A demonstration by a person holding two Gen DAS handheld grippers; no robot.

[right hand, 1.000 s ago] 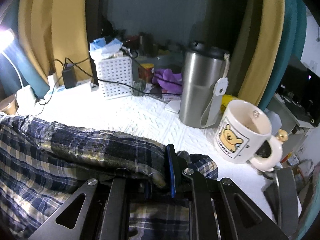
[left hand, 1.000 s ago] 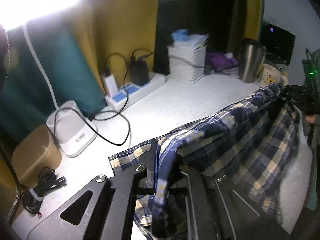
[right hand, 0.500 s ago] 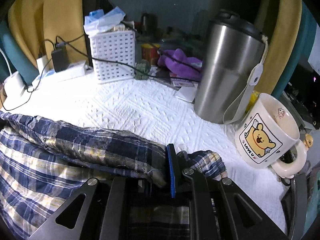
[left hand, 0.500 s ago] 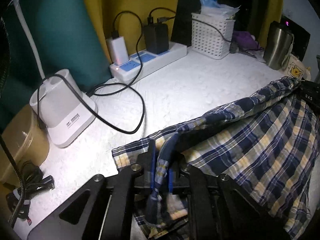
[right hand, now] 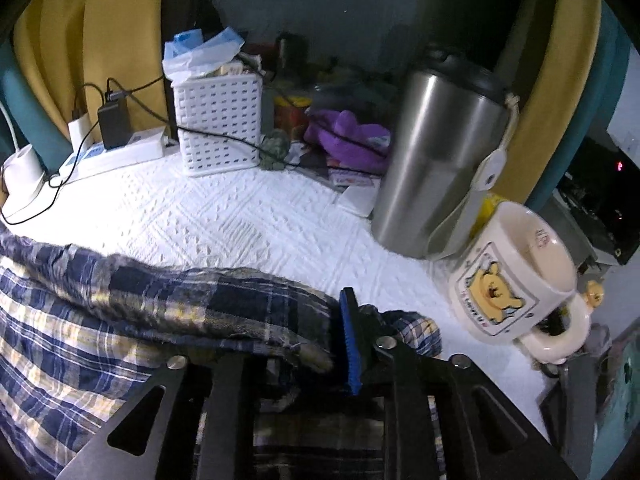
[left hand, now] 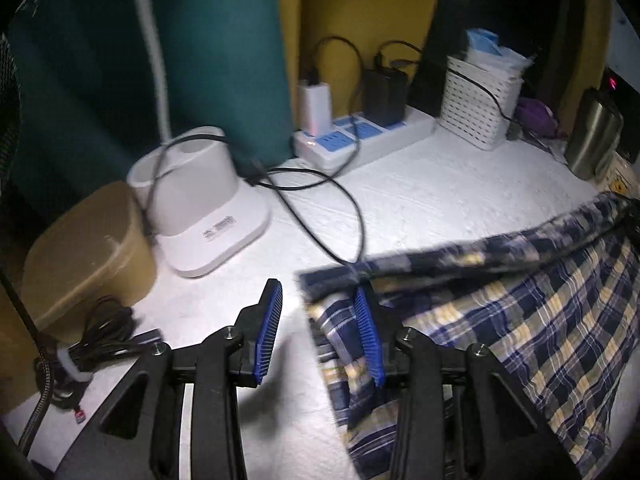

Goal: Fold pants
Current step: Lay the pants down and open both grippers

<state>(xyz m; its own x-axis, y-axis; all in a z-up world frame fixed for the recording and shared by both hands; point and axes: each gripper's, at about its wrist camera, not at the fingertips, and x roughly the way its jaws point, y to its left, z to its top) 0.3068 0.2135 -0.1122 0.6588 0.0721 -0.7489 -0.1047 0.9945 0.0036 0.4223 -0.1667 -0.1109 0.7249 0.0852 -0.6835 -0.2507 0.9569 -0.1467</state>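
Note:
The blue, yellow and white plaid pants (left hand: 520,320) lie folded on the white textured table cover (left hand: 420,200). My left gripper (left hand: 319,332) hangs over their near left corner with its jaws opening. Its left pad (left hand: 270,332) is over bare cover, its right pad (left hand: 368,336) rests against the corner, and no fabric is pinched. In the right wrist view the pants (right hand: 120,320) end in a thick folded edge. My right gripper (right hand: 304,344) is opening there. The fold still lies between the jaws and hides the left finger. Only the right blue pad (right hand: 350,344) shows.
A white lamp base (left hand: 200,216), a looping black cable (left hand: 320,208) and a power strip (left hand: 360,140) stand behind the left corner. A tan box (left hand: 80,248) is at far left. A white basket (right hand: 220,128), a steel tumbler (right hand: 440,160) and a bear mug (right hand: 512,276) crowd the right.
Both grippers were shut on the pants' folded edge and have opened. The fabric has dropped from the left jaws onto the table. The left gripper moved down and toward the lamp base.

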